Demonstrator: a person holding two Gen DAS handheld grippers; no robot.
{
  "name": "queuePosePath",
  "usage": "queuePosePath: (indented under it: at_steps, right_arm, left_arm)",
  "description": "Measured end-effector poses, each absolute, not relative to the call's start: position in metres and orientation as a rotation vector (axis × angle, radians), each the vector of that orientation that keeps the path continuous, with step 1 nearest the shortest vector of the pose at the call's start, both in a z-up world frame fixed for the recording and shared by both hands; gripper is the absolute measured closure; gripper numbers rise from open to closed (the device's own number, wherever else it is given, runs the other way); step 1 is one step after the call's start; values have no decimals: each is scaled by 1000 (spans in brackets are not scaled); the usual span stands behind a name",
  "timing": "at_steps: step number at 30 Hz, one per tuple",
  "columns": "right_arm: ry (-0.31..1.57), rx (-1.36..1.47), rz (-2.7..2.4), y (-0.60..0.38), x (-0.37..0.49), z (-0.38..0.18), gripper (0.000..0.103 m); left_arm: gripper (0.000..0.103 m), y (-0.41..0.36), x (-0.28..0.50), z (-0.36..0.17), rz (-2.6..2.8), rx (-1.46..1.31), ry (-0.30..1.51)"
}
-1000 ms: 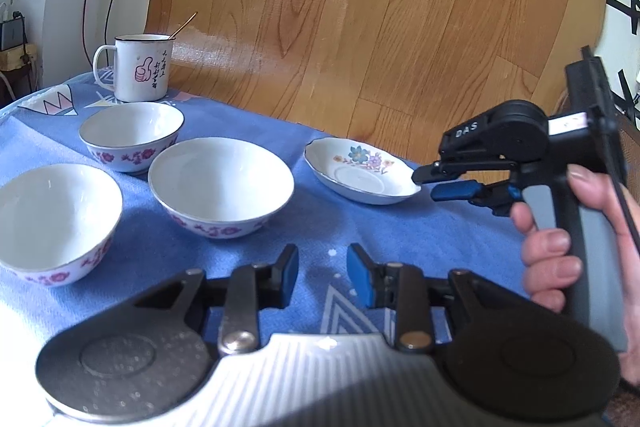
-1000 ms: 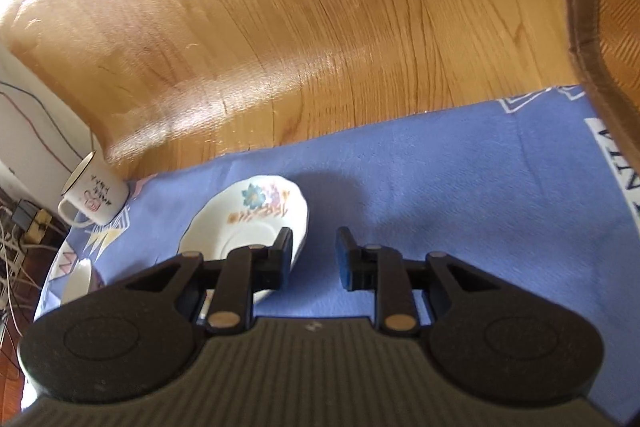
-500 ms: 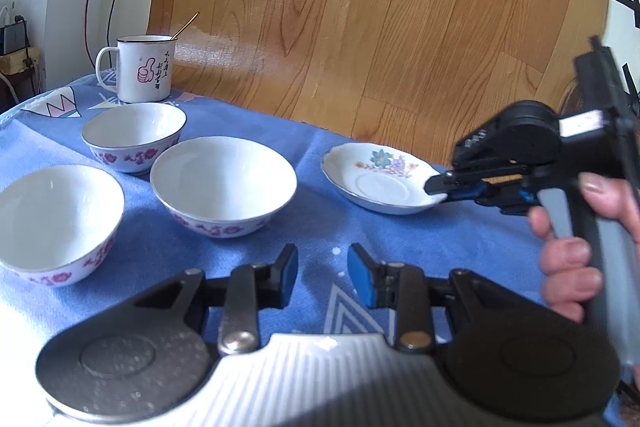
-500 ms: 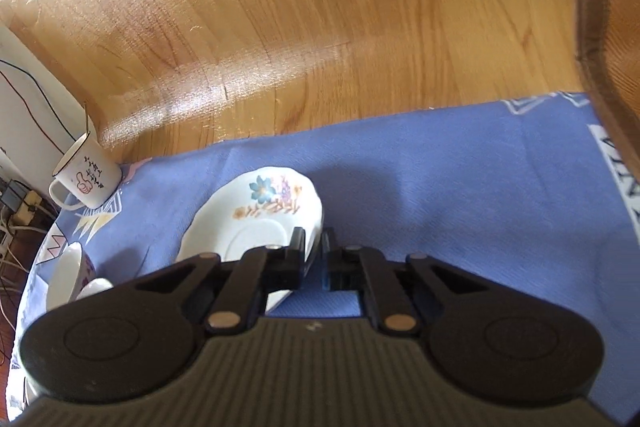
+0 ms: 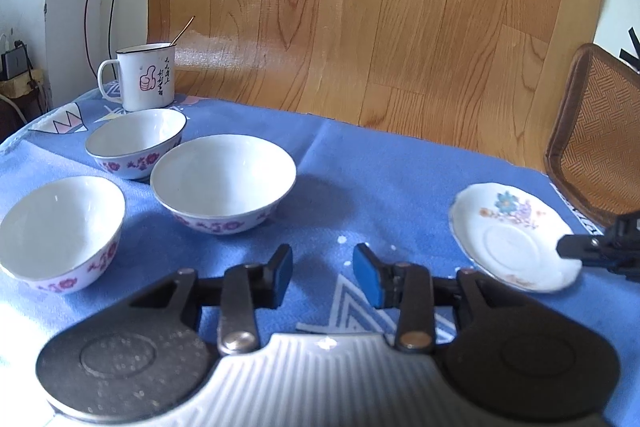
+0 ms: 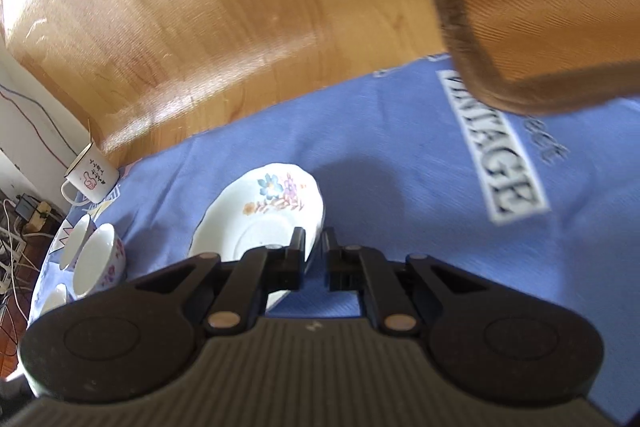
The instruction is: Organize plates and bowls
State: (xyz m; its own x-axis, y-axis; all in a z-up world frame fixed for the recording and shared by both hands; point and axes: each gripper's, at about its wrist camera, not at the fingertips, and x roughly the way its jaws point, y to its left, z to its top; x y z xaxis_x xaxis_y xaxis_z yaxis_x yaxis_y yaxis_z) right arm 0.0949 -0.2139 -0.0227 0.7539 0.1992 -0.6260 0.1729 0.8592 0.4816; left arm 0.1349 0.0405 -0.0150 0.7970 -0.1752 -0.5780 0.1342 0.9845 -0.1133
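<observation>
A small white saucer (image 5: 512,235) with painted flowers is at the right of the blue cloth. My right gripper (image 6: 314,239) is shut on the near rim of this saucer (image 6: 260,223). In the left wrist view the right gripper (image 5: 570,251) reaches in from the right edge. Three white bowls with red flowers stand at the left: a middle bowl (image 5: 224,179), a far bowl (image 5: 136,139) and a near bowl (image 5: 56,227). My left gripper (image 5: 322,273) hangs low over the cloth, to the right of the bowls. Its jaws are opening, with nothing between them.
A white enamel mug (image 5: 144,75) with a spoon in it stands at the far left corner, behind the bowls. A brown woven chair back (image 5: 596,135) rises just past the table's right edge, close to the saucer. The wood floor lies beyond the table's far edge.
My right gripper closed on the saucer's rim and moved it to the right across the cloth, toward the chair. The left gripper's jaws have widened a little.
</observation>
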Motion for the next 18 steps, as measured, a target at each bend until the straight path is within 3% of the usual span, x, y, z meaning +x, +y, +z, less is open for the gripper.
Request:
queuePosePath:
  at_steps: [2, 4, 18]
  right_arm:
    - [707, 545, 24, -214, 91, -26, 91]
    - [677, 516, 18, -213, 88, -28, 83]
    - [547, 515, 79, -219, 72, -35, 79]
  left_arm:
    - [68, 39, 135, -15, -159, -57, 631]
    - [68, 39, 135, -16, -155, -54, 634]
    - [64, 32, 128, -13, -171, -11, 594]
